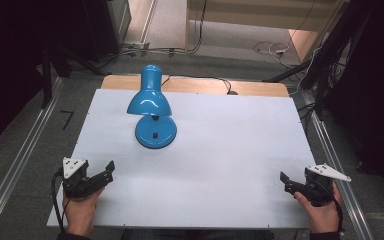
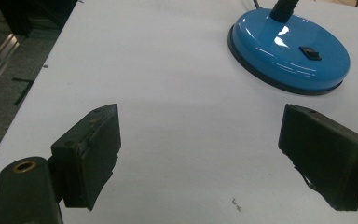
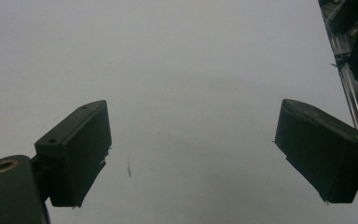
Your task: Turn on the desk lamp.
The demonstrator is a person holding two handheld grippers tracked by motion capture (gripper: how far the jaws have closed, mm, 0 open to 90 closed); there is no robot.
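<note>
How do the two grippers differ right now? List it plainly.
The left gripper sits at the table's near left corner, the right gripper at the near right edge. The left gripper view takes in the blue lamp's base ahead; the right gripper's jaws face bare tabletop. Both are open, with nothing between the jaws.

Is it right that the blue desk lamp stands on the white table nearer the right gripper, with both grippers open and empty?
Not quite: the blue desk lamp stands nearer the left gripper, as the high view shows, and its base lies just ahead of that gripper in the left gripper view. The rest holds: it stands on the white table, and both the left gripper and the right gripper are open and empty.
</note>
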